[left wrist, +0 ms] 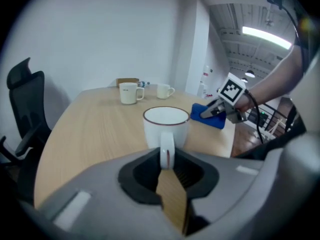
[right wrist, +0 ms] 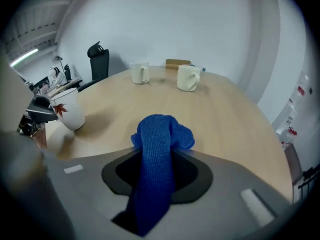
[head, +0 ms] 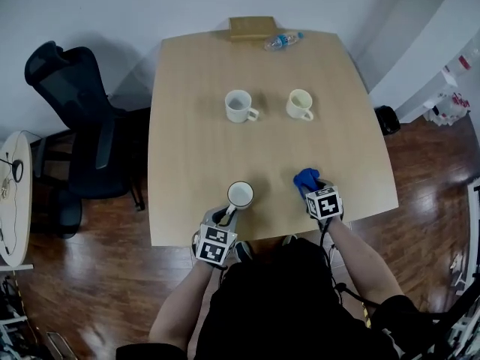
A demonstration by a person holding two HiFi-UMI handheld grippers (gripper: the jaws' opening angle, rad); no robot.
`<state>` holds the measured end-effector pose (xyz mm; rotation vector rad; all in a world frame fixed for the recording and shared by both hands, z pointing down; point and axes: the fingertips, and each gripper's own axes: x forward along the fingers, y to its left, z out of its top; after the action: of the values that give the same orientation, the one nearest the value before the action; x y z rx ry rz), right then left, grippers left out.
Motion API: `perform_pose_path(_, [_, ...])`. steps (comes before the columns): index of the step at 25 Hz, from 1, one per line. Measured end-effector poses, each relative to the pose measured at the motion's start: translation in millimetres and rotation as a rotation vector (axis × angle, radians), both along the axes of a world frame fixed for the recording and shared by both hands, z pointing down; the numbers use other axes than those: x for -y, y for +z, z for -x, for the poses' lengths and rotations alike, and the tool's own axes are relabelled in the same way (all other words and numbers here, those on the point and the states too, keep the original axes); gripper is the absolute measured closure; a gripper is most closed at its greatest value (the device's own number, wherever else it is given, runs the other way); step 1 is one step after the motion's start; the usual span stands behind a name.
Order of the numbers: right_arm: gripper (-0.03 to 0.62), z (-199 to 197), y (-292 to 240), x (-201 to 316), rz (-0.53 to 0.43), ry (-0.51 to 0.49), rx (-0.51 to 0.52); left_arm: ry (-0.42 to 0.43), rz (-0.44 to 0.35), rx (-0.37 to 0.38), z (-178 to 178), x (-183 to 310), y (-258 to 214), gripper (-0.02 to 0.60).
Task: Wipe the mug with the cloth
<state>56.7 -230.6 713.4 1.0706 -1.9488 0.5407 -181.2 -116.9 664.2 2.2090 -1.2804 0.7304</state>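
My left claw (left wrist: 167,166) is closed narrow on the handle of the mug (left wrist: 165,121); in the left gripper view the handle sits pinched between the two jaws. The mug is white with a dark rim and stands upright near the near edge of the desk (head: 195,156), left of centre, its handle towards me. From the right gripper view I can make out a red leaf mark on its side.

My right claw (head: 313,188) is down at the near right of the desk, apart from the mug. Its jaws stand part-way open with the blue cloth (right wrist: 159,139) running between them. The strip looks plump rather than squeezed, so I read it as lying loose in the gap, not clamped. The far end of the cloth is bunched on the desk just beyond the jaw tips.

Further off, around the middle of the desk, sit a second white mug (head: 239,106) on the left and a cream mug (head: 298,104) on the right. At the far edge are a wooden block (head: 251,27) and a plastic bottle (head: 282,41) lying on its side. A black office chair (head: 67,81) stands off the desk's left side.
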Motion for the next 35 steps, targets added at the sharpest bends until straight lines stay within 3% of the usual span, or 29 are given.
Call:
perform_pose_path(3, [0.477, 6, -7, -9, -0.002, -0.003, 0.051, -0.009, -0.015, -0.097, 0, 4, -19, 0.520])
perform_pose_path(7, [0.477, 13, -24, -20, -0.010, 0.001, 0.168, 0.006, -0.017, -0.080, -2, 13, -24, 0.522])
perform_pose_path(10, [0.474, 16, -35, -26, -0.005, -0.016, 0.231, -0.043, 0.001, -0.124, -10, 19, -33, 0.522])
perform_pose_path(15, [0.474, 28, -90, -23, -0.086, -0.074, 0.408, -0.141, -0.050, -0.207, -29, 34, -67, 0.522])
perform_pose_path(20, [0.473, 43, -219, -11, -0.359, -0.228, 0.583, -0.161, -0.202, -0.349, -61, 58, -155, 0.522])
perform_pose_path(24, [0.471, 70, -348, -15, -0.742, -0.359, 0.665, -0.188, -0.358, -0.422, -83, 81, -239, 0.522])
perform_pose_path(25, [0.471, 79, -374, -21, -0.831, -0.392, 0.657, -0.190, -0.399, -0.435, -89, 86, -259, 0.522])
perform_pose_path(28, [0.471, 104, -402, -36, -1.036, -0.516, 0.429, -0.168, -0.507, -0.474, -106, 94, -311, 0.522])
perform_pose_path(30, [0.471, 110, -423, -41, -1.187, -0.561, 0.341, -0.157, -0.536, -0.493, -112, 95, -337, 0.522])
perform_pose_path(32, [0.471, 104, -438, -43, -1.212, -0.590, 0.344, -0.133, -0.543, -0.508, -114, 92, -351, 0.522])
perform_pose_path(33, [0.471, 98, -441, -42, -1.178, -0.595, 0.374, -0.113, -0.543, -0.522, -114, 89, -354, 0.522])
perform_pose_path(35, [0.471, 81, -442, -34, -1.020, -0.540, 0.518, -0.060, -0.533, -0.564, -116, 81, -358, 0.522])
